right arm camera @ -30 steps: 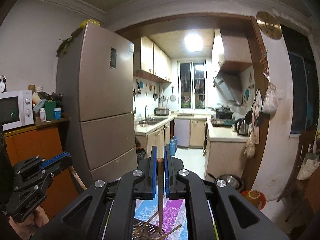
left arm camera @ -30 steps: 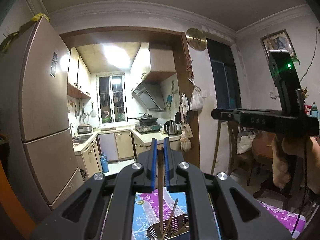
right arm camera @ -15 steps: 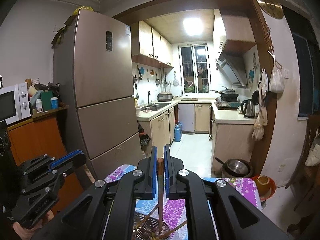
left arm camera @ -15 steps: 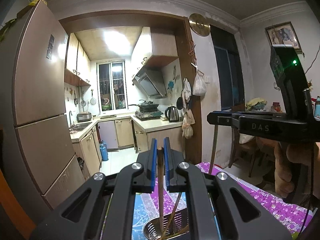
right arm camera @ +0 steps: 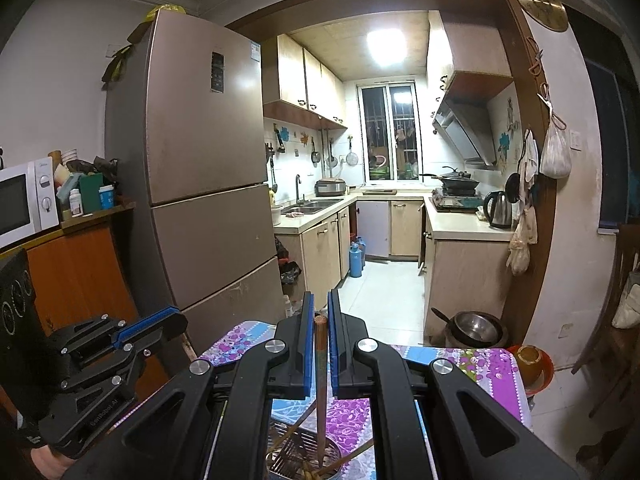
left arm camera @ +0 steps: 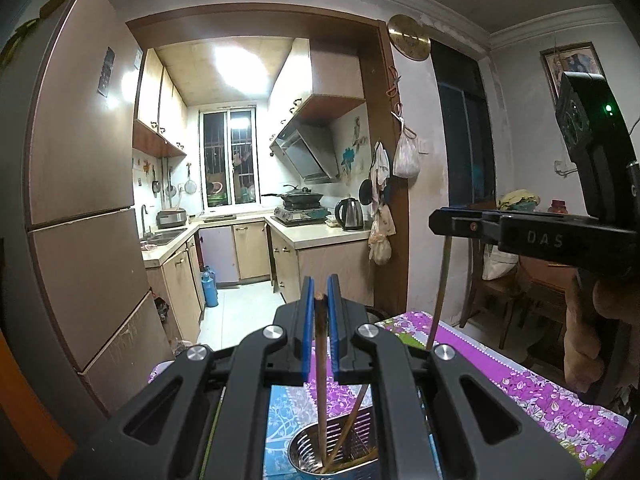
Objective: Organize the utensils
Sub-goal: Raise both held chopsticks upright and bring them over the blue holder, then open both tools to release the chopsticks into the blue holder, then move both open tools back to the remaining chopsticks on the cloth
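My left gripper (left arm camera: pixel 319 300) is shut on a wooden chopstick (left arm camera: pixel 321 368) that hangs down into a perforated metal utensil holder (left arm camera: pixel 352 446) holding other chopsticks. My right gripper (right arm camera: pixel 319 312) is shut on a second chopstick (right arm camera: pixel 321 392) whose lower end reaches into the same holder (right arm camera: pixel 292 450). The right gripper also shows in the left wrist view (left arm camera: pixel 440 222), with its chopstick (left arm camera: pixel 439 292) hanging below it. The left gripper shows at the lower left of the right wrist view (right arm camera: pixel 160 320).
The holder stands on a table with a purple floral cloth (left arm camera: pixel 540 388). A tall fridge (right arm camera: pixel 200 184) stands to the left, with the kitchen doorway behind. Metal pots (right arm camera: pixel 476 328) and an orange bowl (right arm camera: pixel 532 362) sit beyond the table. A wooden chair (left arm camera: pixel 504 276) is at the right.
Both views have tilted downward, so the table and holder show more. The chopsticks stay gripped, with their lower ends in the holder.
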Motion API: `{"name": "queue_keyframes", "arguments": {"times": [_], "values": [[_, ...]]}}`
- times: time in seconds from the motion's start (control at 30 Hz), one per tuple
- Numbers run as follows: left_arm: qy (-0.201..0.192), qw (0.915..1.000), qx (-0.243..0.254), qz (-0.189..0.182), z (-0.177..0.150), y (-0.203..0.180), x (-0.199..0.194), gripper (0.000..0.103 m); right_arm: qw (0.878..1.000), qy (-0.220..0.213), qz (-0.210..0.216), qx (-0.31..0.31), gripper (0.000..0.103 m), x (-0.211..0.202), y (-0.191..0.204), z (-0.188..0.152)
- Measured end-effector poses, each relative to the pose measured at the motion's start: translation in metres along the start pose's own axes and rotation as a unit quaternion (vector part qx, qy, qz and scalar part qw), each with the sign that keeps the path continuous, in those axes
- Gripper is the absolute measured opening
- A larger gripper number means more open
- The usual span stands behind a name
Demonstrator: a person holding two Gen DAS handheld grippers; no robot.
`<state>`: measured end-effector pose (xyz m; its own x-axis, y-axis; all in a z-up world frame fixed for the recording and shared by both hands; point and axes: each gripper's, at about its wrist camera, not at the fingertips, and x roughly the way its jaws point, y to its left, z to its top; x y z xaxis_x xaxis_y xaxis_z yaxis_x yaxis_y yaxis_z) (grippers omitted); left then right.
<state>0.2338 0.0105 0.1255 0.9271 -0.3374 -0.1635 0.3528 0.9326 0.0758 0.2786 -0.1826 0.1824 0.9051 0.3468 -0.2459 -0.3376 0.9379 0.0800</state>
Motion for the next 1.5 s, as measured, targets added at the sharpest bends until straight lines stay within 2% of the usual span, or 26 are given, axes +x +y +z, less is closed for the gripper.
{"name": "queue_keyframes", "arguments": {"times": [0.47,0.53,0.57,0.6,0.63,0.77,0.9,1.0,1.03,1.13,1.27,1.4,1.5], "values": [[0.005,0.9999,-0.006,0.007,-0.003,-0.003,0.003,0.005,1.000,0.004,0.004,-0.005,0.010,0.004,0.005,-0.002],[0.009,0.9999,-0.010,0.010,-0.002,-0.002,0.004,0.011,1.000,-0.003,0.005,-0.005,0.047,0.001,0.007,-0.002],[0.008,0.9999,-0.011,0.010,-0.002,-0.002,0.003,0.028,1.000,-0.009,0.004,-0.004,0.051,-0.002,0.007,-0.002],[0.004,0.9999,-0.013,0.009,-0.001,-0.001,0.000,0.048,1.000,-0.011,0.004,-0.004,0.052,-0.004,0.007,-0.001],[0.001,0.9999,-0.012,0.009,-0.001,-0.001,-0.001,0.053,1.000,-0.013,0.003,-0.004,0.052,-0.007,0.007,0.000],[-0.007,0.9998,-0.013,0.014,0.002,-0.003,-0.017,0.054,1.000,-0.024,-0.003,-0.005,0.052,-0.030,0.005,0.003],[-0.030,0.9995,-0.006,0.009,0.003,-0.013,-0.055,0.054,0.998,-0.052,-0.001,-0.030,0.052,-0.092,0.012,0.004],[-0.043,0.9989,0.016,-0.002,-0.015,-0.028,-0.102,0.059,0.997,-0.069,0.011,-0.042,0.052,-0.144,0.014,-0.010],[-0.046,0.9987,0.021,-0.005,-0.022,-0.032,-0.112,0.060,0.996,-0.075,0.016,-0.048,0.052,-0.169,0.015,-0.025],[-0.037,0.9988,0.026,-0.017,-0.057,-0.044,-0.146,0.063,0.996,-0.068,0.018,-0.051,0.052,-0.212,0.014,-0.069],[-0.005,0.9993,0.032,-0.018,-0.113,-0.054,-0.176,0.063,0.999,-0.019,0.012,-0.023,0.052,-0.245,0.011,-0.161],[0.030,0.9990,0.012,0.030,-0.161,-0.036,-0.201,0.063,0.999,0.040,-0.020,0.006,0.049,-0.258,0.012,-0.259],[0.053,0.9955,-0.026,0.074,-0.192,-0.006,-0.222,0.063,0.997,0.065,-0.037,0.005,0.045,-0.261,0.023,-0.308]]}}
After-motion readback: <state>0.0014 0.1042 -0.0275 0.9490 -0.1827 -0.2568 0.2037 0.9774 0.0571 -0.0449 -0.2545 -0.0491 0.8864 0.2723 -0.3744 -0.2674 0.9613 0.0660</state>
